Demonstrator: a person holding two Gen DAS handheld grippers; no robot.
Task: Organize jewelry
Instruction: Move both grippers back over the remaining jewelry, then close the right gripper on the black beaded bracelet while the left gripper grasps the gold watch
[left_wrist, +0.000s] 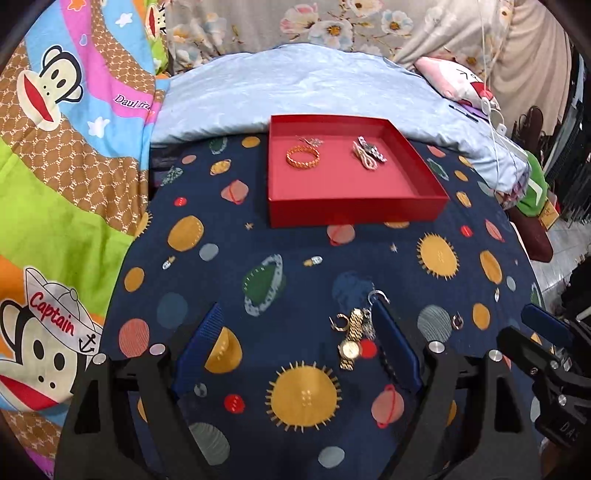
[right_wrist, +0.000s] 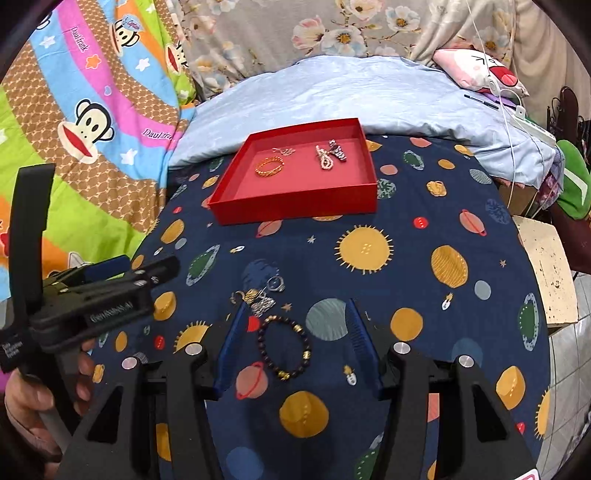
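A red tray sits far on the dark planet-print cloth. It holds an orange bracelet, a pearl strand and small silver pieces. My left gripper is open; a gold watch with silver chains and hoops lies by its right finger. My right gripper is open around a dark bead bracelet lying on the cloth. A silver ring and the watch pile lie just beyond it.
A light blue pillow lies behind the tray. A monkey-print blanket covers the left. A small hoop lies right of the left gripper. A cream box and white cables are at the right edge.
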